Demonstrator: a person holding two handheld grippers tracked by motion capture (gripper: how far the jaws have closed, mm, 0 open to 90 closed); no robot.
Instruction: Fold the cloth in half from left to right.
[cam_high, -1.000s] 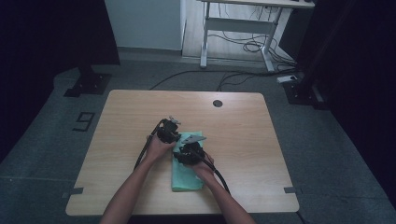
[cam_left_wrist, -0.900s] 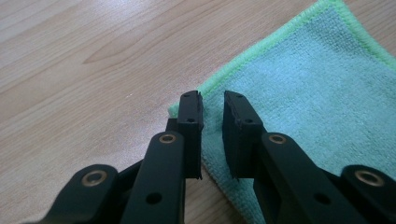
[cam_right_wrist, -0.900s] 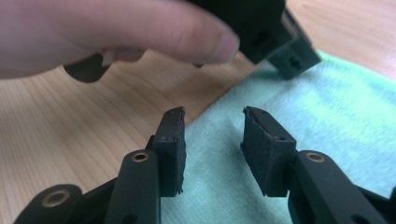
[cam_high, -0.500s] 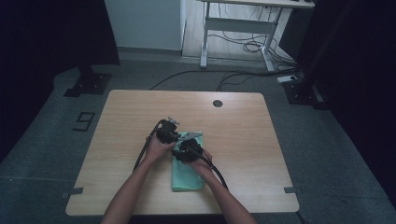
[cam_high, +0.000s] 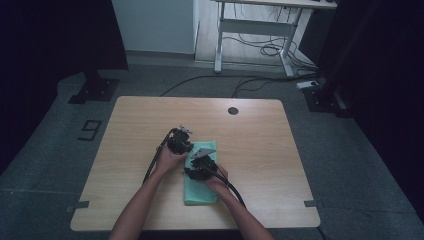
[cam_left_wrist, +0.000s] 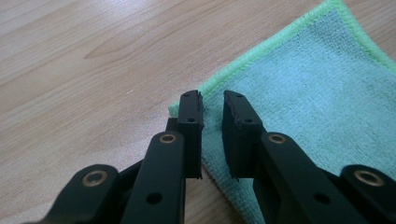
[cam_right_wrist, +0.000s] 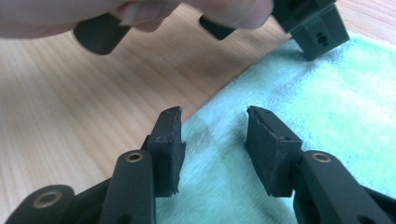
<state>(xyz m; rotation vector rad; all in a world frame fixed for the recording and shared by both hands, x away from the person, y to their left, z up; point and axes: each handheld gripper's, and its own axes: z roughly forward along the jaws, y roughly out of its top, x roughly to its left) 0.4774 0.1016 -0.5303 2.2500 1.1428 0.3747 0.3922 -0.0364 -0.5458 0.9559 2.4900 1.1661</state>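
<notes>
A teal cloth (cam_high: 201, 192) lies flat on the wooden table (cam_high: 260, 145), just in front of the person. My left gripper (cam_high: 179, 144) is at the cloth's far left corner. In the left gripper view its jaws (cam_left_wrist: 212, 97) stand only a narrow gap apart, straddling the green-hemmed corner of the cloth (cam_left_wrist: 303, 93). My right gripper (cam_high: 201, 167) hovers over the cloth's left edge. In the right gripper view its jaws (cam_right_wrist: 212, 113) are wide apart above the cloth (cam_right_wrist: 327, 116), with nothing between them. The left gripper (cam_right_wrist: 317, 32) and a hand (cam_right_wrist: 187, 9) show beyond.
A dark round cable hole (cam_high: 233, 110) sits near the table's far edge. Bare wood stretches to both sides of the cloth. Black cables trail from both grippers toward the person. On the floor lie a "9" marker (cam_high: 90, 130) and loose cables (cam_high: 260, 50).
Both grippers have shifted slightly toward the person and down onto the cloth. The cloth lies where it was.
</notes>
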